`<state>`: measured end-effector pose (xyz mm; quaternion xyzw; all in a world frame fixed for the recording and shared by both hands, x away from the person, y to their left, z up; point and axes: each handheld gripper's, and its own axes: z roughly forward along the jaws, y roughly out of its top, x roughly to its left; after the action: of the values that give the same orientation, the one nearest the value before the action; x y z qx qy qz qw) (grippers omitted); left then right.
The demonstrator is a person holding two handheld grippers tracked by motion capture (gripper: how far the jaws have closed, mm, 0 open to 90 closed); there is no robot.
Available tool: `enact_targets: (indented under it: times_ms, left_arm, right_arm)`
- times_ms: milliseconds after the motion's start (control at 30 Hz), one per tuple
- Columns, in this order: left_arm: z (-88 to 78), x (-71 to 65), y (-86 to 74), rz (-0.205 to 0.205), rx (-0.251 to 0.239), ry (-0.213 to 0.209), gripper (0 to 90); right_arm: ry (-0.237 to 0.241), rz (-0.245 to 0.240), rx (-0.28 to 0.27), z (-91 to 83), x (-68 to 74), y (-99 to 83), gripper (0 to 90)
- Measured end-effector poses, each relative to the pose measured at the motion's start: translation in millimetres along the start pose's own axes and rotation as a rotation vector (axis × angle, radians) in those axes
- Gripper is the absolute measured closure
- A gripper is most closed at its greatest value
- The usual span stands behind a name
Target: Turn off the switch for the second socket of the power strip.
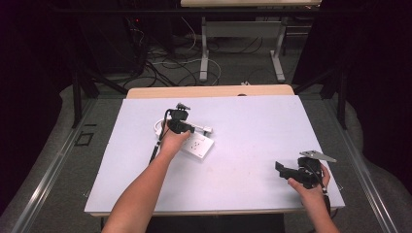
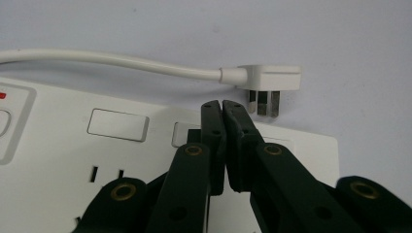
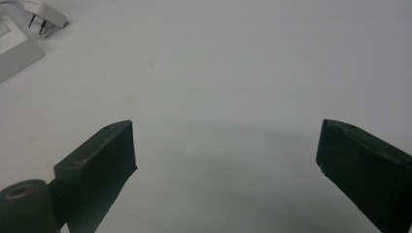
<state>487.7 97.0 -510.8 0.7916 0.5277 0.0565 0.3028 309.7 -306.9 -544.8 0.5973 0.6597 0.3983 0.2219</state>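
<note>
A white power strip (image 1: pixel 199 146) lies flat on the pale table, left of centre. Its white cable curls round to a three-pin plug (image 1: pixel 206 129) lying loose on the table just beyond the strip. My left gripper (image 1: pixel 193 129) hovers over the strip's far edge. In the left gripper view its jaws are shut together with nothing between them, just above the strip (image 2: pixel 58 145), with the left gripper (image 2: pixel 222 104) tips close to the plug (image 2: pixel 265 80). My right gripper (image 1: pixel 286 170) rests near the front right, open and empty, with its fingers (image 3: pixel 111 145) wide apart over bare table.
The pale sheet (image 1: pixel 252 126) covers most of the table. The strip's corner (image 3: pixel 14 53) and the plug (image 3: pixel 46 14) show at the top left of the right gripper view. Behind the table are another table's legs and floor cables (image 1: pixel 165 68).
</note>
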Motion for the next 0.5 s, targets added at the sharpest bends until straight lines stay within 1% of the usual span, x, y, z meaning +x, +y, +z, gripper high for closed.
enact_targets:
  times_ms: [33,100,133,167,200,233,267,300,333,367,467,500]
  left_arm:
    - [-1.4,0.7,0.4,0.005,0.003,0.003,87.5]
    - [-3.0,0.7,0.6,-0.008,-0.005,0.0,87.3]
    - [-4.0,1.3,0.7,-0.003,-0.008,0.003,87.0]
    - [-4.6,0.9,0.8,-0.012,-0.011,-0.003,85.9]
    - [-5.4,1.3,0.9,-0.006,-0.014,0.0,85.9]
    - [-5.8,0.9,0.7,-0.016,-0.021,-0.002,85.3]
    - [-7.3,1.3,1.0,-0.015,-0.013,-0.005,84.6]
    - [-8.1,1.8,1.3,-0.006,-0.013,-0.002,84.0]
    - [-8.9,1.5,1.4,-0.013,-0.014,-0.004,83.7]
    - [-9.0,1.4,1.0,-0.015,-0.027,-0.002,83.2]
    - [-11.9,2.3,1.4,-0.003,-0.024,0.002,82.0]
    - [-12.5,1.7,1.2,-0.012,-0.028,-0.001,81.6]
  right_arm:
    - [-0.001,0.0,-0.001,-0.1,0.0,0.0,6.6]
    - [-0.002,0.004,-0.002,-0.3,0.1,0.0,6.6]
    - [0.002,0.005,-0.001,-0.6,-0.2,0.0,6.6]
    - [0.001,0.0,-0.005,-0.9,-0.9,0.3,6.6]
    - [0.001,0.0,-0.005,-0.9,-0.9,0.3,6.6]
    - [0.0,0.004,-0.005,-1.0,-0.6,0.4,6.6]
    - [0.0,0.0,-0.006,-0.8,-1.0,0.4,6.6]
    - [0.0,0.008,-0.002,-0.7,-0.1,0.4,6.6]
    - [0.0,0.005,-0.002,-0.5,-0.1,0.2,6.6]
    - [-0.001,0.005,-0.003,-0.1,0.1,0.1,6.6]
    - [-0.001,0.005,-0.002,-0.3,0.1,0.2,6.6]
    - [0.001,0.005,-0.003,-0.3,-0.1,0.2,6.6]
